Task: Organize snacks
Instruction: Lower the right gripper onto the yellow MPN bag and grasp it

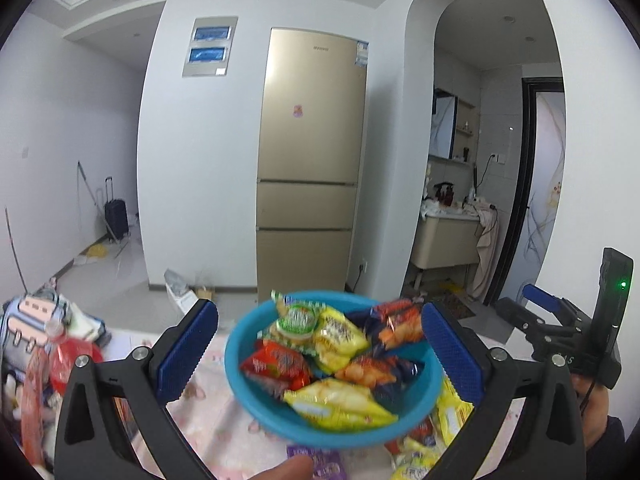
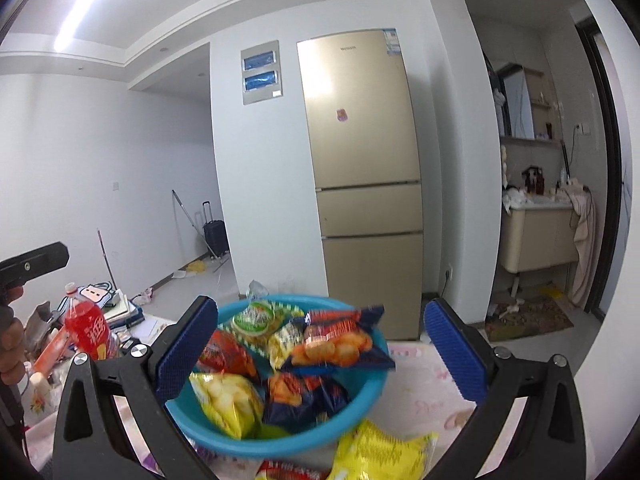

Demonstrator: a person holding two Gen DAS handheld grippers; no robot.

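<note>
A blue plastic bowl (image 1: 256, 396) stands on the pink-patterned tablecloth (image 1: 216, 432), heaped with snack packets in yellow, red, green and orange-navy. My left gripper (image 1: 318, 312) is open, its blue fingers to either side of the bowl and apart from it. In the right wrist view the same bowl (image 2: 224, 436) lies between the wide-open fingers of my right gripper (image 2: 320, 306), and an orange-navy packet (image 2: 340, 340) rests on top by the right rim. Loose yellow packets (image 2: 384, 452) and a purple packet (image 1: 324, 460) lie on the cloth in front of the bowl.
A red drink bottle (image 2: 88, 328), a bag (image 1: 32, 320) and other clutter crowd the table's left side. A gold fridge (image 2: 360, 180) stands behind the table. A person's thumb (image 1: 288, 470) shows at the bottom edge.
</note>
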